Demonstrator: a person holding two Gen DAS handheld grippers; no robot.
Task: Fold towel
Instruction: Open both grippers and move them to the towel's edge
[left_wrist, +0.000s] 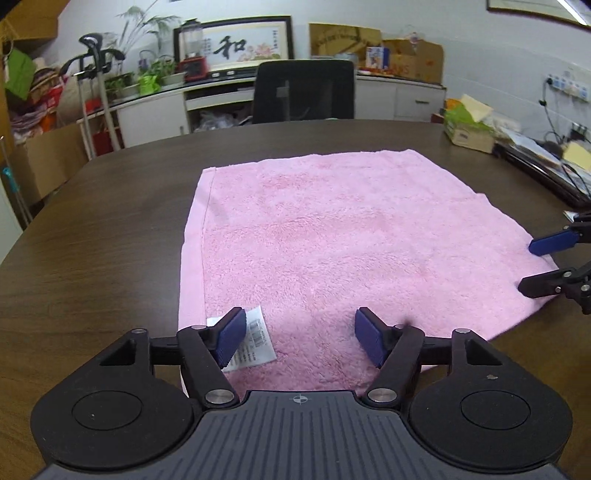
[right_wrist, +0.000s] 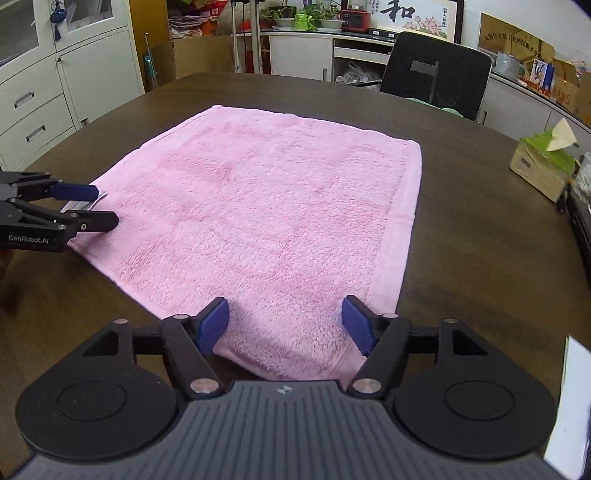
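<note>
A pink towel (left_wrist: 332, 251) lies spread flat on the dark wooden table (left_wrist: 92, 221); it also shows in the right wrist view (right_wrist: 266, 206). My left gripper (left_wrist: 300, 338) is open over the towel's near left corner, beside its white label (left_wrist: 255, 339). My right gripper (right_wrist: 284, 325) is open over the towel's near right corner. In the left wrist view the right gripper (left_wrist: 526, 266) shows at the right edge; in the right wrist view the left gripper (right_wrist: 105, 206) shows at the left edge. Neither holds anything.
A black office chair (left_wrist: 303, 92) stands behind the table's far edge. A tissue box (right_wrist: 543, 166) and a laptop with cables (left_wrist: 543, 166) sit at the table's right side. Cabinets (right_wrist: 37, 92) and a cluttered counter line the walls.
</note>
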